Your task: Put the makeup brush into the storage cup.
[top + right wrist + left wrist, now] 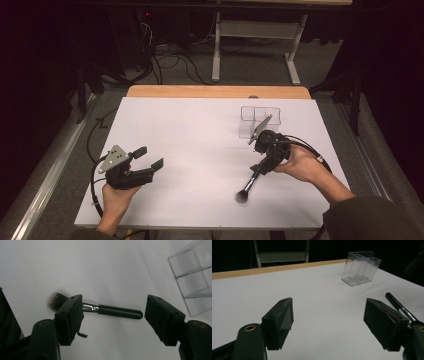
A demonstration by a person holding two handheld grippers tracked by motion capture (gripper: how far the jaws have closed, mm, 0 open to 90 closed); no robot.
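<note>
A makeup brush (251,182) is seen lying flat on the white table (200,150), near the front edge on the right side, with its dark bristles toward the person and its black handle pointing away. The right gripper (264,152) is held just above the handle end, and in the right gripper view its jaws are spread wide, with the brush (105,310) lying across the gap between them and not pinched. A clear plastic organizer (259,120) with divided compartments is placed just beyond this gripper, toward the far right of the table. The left gripper (147,157) is held over the front left part of the table, well apart from the brush, its jaws also spread and nothing held between them.
</note>
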